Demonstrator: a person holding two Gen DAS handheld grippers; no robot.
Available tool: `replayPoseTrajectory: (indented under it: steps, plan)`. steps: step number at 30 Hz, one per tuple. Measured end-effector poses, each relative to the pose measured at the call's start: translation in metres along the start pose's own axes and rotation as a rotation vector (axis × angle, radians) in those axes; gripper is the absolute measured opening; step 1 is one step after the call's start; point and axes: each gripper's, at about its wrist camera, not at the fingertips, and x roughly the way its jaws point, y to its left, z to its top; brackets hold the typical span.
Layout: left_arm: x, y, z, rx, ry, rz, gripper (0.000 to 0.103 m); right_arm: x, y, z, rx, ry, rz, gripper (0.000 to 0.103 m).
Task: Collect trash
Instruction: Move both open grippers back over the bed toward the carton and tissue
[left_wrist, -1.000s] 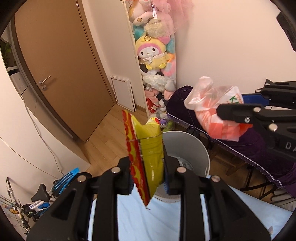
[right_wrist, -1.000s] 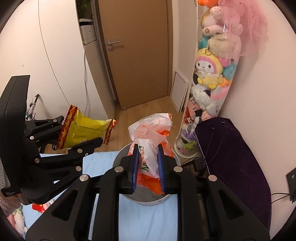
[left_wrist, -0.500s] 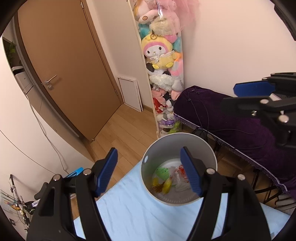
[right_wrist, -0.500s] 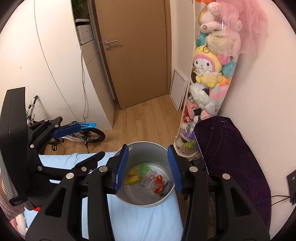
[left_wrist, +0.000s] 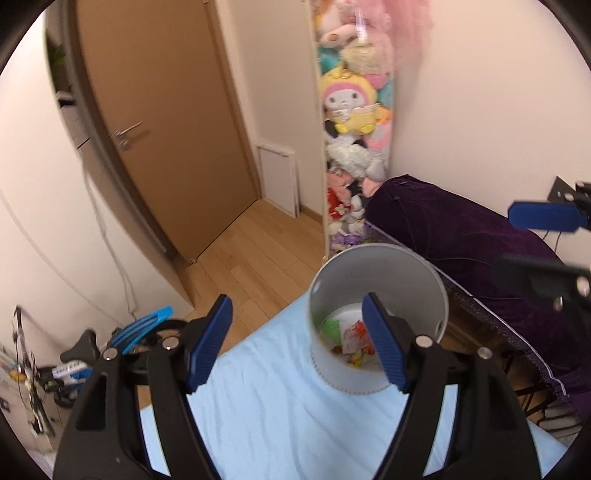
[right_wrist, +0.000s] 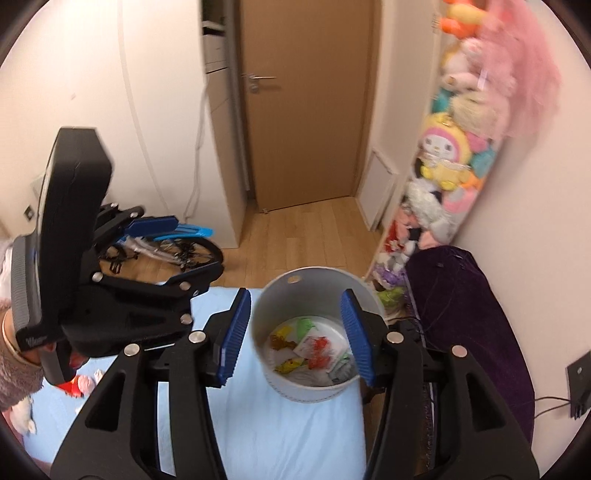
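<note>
A white round bin (left_wrist: 376, 280) (right_wrist: 295, 295) stands on the light blue bed sheet (left_wrist: 277, 413) near the bed's far edge. Inside it lie the trash pieces: a yellow snack wrapper (right_wrist: 286, 338), a white and orange plastic bag (left_wrist: 354, 332) (right_wrist: 317, 345) and a green scrap (left_wrist: 328, 326). My left gripper (left_wrist: 297, 345) is open and empty, above and to the left of the bin. My right gripper (right_wrist: 297, 334) is open and empty, above the bin's near side. The left gripper's body (right_wrist: 77, 236) shows in the right wrist view.
A purple cloth-covered piece of furniture (left_wrist: 461, 236) stands right of the bed. A tall column of plush toys (left_wrist: 351, 122) hangs by the wall. A brown door (right_wrist: 310, 110) is behind. A blue bicycle (right_wrist: 173, 240) leans at the left on the wooden floor.
Both grippers opened and let go: the yellow snack bag and the orange-white plastic bag dropped into the bin. Both grippers have since drawn back a little from the bin.
</note>
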Motion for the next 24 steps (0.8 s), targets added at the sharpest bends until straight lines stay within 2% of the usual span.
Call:
replayPoseTrajectory:
  steps: [4,8,15,17,20,24]
  plan:
    - [-0.014,0.045,-0.051,-0.063,0.019,0.095,0.074,0.014,0.07,-0.016,-0.11,0.008,0.084,0.049]
    - [-0.037,0.109,-0.115,-0.192,0.061,0.2,0.074,0.031,0.143,-0.031,-0.17,0.013,0.195,0.049]
    - [-0.085,0.22,-0.256,-0.424,0.199,0.444,0.074,0.071,0.281,-0.079,-0.29,0.074,0.38,0.049]
    - [-0.102,0.241,-0.302,-0.496,0.236,0.511,0.074,0.083,0.313,-0.096,-0.305,0.099,0.417,0.049]
    - [-0.119,0.262,-0.36,-0.6,0.299,0.563,0.074,0.101,0.359,-0.128,-0.338,0.137,0.461,0.049]
    - [-0.134,0.266,-0.433,-0.687,0.371,0.621,0.074,0.119,0.414,-0.172,-0.396,0.189,0.5,0.049]
